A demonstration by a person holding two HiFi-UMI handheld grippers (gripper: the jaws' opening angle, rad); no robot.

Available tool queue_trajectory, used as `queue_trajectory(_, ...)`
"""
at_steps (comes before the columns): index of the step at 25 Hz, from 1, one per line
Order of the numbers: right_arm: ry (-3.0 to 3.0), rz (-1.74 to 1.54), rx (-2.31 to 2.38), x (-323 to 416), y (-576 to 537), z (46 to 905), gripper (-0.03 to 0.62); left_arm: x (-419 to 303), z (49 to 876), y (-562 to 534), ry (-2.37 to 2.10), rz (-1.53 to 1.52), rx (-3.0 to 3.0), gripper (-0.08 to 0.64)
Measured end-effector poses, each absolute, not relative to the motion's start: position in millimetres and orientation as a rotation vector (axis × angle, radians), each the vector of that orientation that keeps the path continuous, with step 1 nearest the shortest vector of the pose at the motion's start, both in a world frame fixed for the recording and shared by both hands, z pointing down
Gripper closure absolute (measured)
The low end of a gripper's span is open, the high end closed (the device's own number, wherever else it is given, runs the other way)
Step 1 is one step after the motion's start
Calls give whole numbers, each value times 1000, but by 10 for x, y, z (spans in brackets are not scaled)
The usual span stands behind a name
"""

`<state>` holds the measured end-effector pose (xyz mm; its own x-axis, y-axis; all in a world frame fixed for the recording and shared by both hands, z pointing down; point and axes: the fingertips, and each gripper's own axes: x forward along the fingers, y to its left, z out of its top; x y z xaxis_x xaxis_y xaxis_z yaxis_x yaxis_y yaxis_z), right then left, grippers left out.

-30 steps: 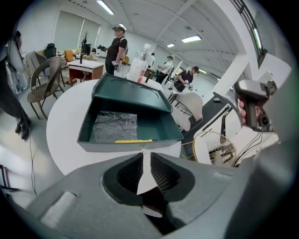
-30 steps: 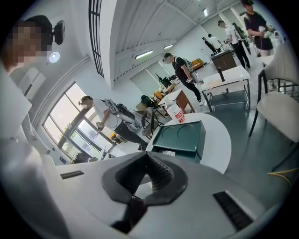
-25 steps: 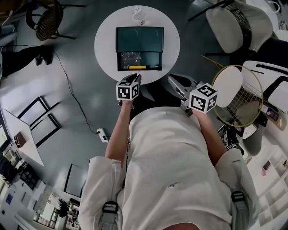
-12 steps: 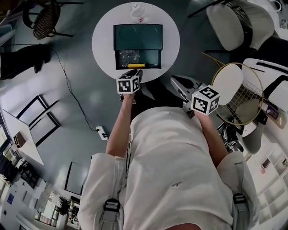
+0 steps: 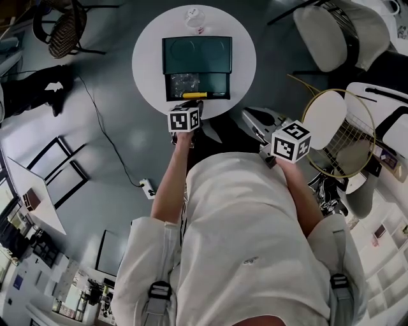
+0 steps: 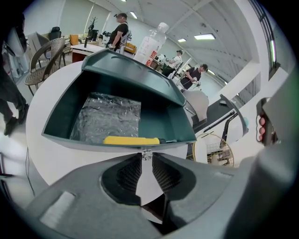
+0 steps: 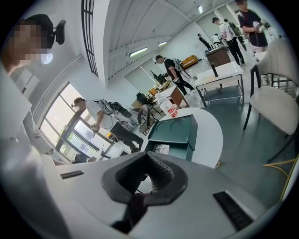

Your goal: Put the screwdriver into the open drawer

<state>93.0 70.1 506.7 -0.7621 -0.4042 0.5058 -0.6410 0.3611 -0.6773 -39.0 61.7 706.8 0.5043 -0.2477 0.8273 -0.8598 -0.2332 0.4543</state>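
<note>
A dark green drawer box [image 5: 196,56] stands on a round white table [image 5: 150,63]. Its drawer [image 5: 226,86] is pulled open toward me. The yellow-handled screwdriver [image 5: 194,95] [image 6: 131,140] lies inside along the drawer's front wall, beside a crinkled clear plastic bag [image 6: 107,116]. My left gripper [image 5: 193,109] [image 6: 146,156] is at the drawer front. Its jaws have just been closing and stand a little apart, with the drawer's small metal knob [image 6: 146,153] at their tips. My right gripper [image 5: 247,116] [image 7: 148,161] hangs off the table's right edge, shut and empty.
A clear bottle [image 5: 194,18] [image 6: 152,44] stands behind the box. A badminton racket [image 5: 338,137] and white chairs [image 5: 331,32] are to the right. On the left are a wicker chair [image 5: 64,32], a floor cable and a power strip [image 5: 145,189]. People stand in the background.
The left gripper has edged slightly toward the drawer front. The right gripper has stayed put. The screwdriver has lain in the drawer throughout.
</note>
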Motion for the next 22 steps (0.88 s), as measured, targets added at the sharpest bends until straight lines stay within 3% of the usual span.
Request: queue_trajectory(22, -2337, 1351, 983, 1072, 567, 5116, 583, -359, 7031, -57, -985, 745, 1758, 483)
